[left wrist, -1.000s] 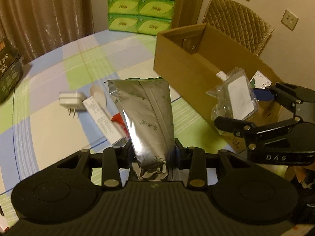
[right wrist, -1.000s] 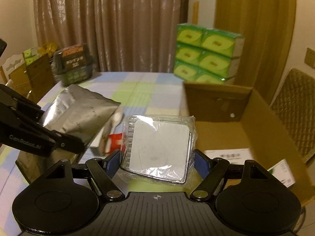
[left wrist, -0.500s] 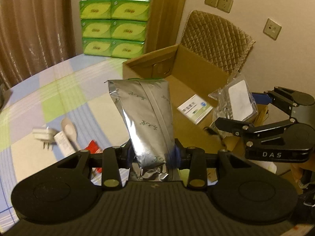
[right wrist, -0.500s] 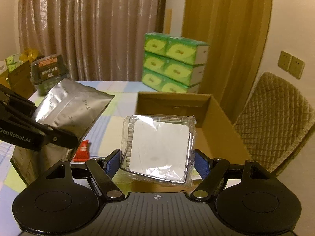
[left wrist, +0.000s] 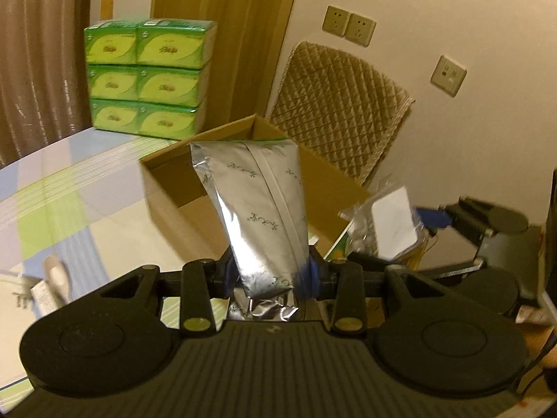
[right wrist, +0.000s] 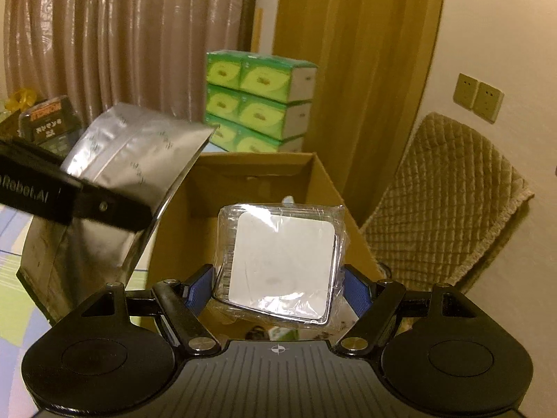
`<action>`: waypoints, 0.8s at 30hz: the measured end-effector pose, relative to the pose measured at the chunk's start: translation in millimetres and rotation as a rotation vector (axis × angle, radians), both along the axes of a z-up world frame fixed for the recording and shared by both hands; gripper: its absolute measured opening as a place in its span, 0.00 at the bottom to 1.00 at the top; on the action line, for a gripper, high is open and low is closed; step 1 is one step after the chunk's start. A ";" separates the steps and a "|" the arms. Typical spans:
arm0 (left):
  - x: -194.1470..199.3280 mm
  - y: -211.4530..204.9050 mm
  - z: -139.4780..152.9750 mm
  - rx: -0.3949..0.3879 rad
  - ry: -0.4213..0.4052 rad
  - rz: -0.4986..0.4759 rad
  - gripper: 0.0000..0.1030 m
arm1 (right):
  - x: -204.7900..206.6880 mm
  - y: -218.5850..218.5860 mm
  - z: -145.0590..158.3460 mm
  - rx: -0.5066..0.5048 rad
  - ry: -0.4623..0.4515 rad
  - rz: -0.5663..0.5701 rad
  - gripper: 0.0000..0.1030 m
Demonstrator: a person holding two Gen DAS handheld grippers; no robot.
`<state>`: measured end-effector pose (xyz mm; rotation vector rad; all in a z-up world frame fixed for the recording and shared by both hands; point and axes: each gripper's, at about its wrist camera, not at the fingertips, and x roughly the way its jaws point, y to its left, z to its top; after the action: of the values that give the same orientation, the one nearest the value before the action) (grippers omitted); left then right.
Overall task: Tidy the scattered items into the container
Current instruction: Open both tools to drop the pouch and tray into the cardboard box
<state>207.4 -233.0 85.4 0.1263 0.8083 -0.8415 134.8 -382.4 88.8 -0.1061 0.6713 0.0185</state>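
Since both items look light and crushable, we'd judge neither needs more squeeze. Silver foil pouch (left wrist: 259,209): soft, crinkly, probably slick; we have it by its crumpled bottom end, top flopping free, so it may swing. Left claw (left wrist: 269,273) is closed on that end, pouch standing above the near wall of the cardboard box (left wrist: 167,188). Film-wrapped white square pack (right wrist: 282,264): stiffer tray inside slippery wrap; side edges are the sensible hold. Right claw (right wrist: 278,287) is clamped on those edges, narrow opening, pack hanging over the box interior. Leftover bits lie on the bench (left wrist: 69,195), left of the box.
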 end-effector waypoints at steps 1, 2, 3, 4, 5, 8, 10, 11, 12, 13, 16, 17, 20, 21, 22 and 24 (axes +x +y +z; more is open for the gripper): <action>1.3 -4.9 -0.4 -0.007 0.002 0.001 0.33 | 0.1 -3.0 -0.9 0.001 0.002 -0.004 0.72; 1.9 -8.8 -0.8 -0.012 0.004 0.003 0.33 | 0.2 -6.3 -2.0 0.003 0.003 -0.008 0.72; 2.9 -12.8 -1.8 -0.017 0.005 0.007 0.33 | 0.2 -9.2 -3.1 0.003 0.005 -0.013 0.72; 4.0 -16.2 -3.1 -0.024 0.007 0.013 0.33 | 0.8 -12.4 -4.3 0.004 0.007 -0.017 0.72; 4.9 -19.3 -4.1 -0.028 0.007 0.021 0.33 | 1.0 -15.6 -5.3 0.007 0.008 -0.023 0.72; 8.9 -28.8 -8.5 -0.038 0.013 0.041 0.33 | 3.1 -24.1 -7.9 0.013 0.010 -0.034 0.72; 12.5 -34.4 -12.1 -0.057 0.028 0.055 0.33 | 4.7 -28.6 -8.6 0.013 0.011 -0.039 0.72; 14.8 -36.4 -13.6 -0.067 0.036 0.062 0.33 | 4.6 -31.3 -8.9 0.015 0.012 -0.041 0.72; 17.0 -39.2 -15.3 -0.077 0.046 0.071 0.33 | 5.1 -34.2 -8.9 0.017 0.011 -0.045 0.72; 19.0 -41.8 -16.5 -0.087 0.053 0.078 0.33 | 4.9 -36.8 -9.0 0.018 0.010 -0.048 0.72; 24.8 -48.1 -20.4 -0.116 0.074 0.102 0.33 | 4.2 -44.8 -10.1 0.023 0.011 -0.058 0.72; 27.1 -49.4 -22.3 -0.132 0.085 0.119 0.33 | 4.3 -47.0 -10.6 0.025 0.013 -0.061 0.72; 35.5 -48.4 -28.0 -0.162 0.121 0.169 0.42 | 3.8 -52.1 -12.5 0.031 0.017 -0.065 0.72; 36.6 -48.3 -28.2 -0.151 0.115 0.169 0.42 | 3.8 -53.0 -13.3 0.034 0.018 -0.065 0.72; 36.8 -48.4 -27.7 -0.137 0.102 0.170 0.42 | 3.8 -53.0 -14.3 0.037 0.020 -0.064 0.72; 36.5 -46.4 -26.7 -0.128 0.085 0.171 0.42 | 4.3 -53.3 -16.5 0.042 0.023 -0.061 0.72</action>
<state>243.9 -279.3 58.7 -0.0914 0.8302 -0.7384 139.1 -435.6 72.3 -0.0447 0.6962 -0.0250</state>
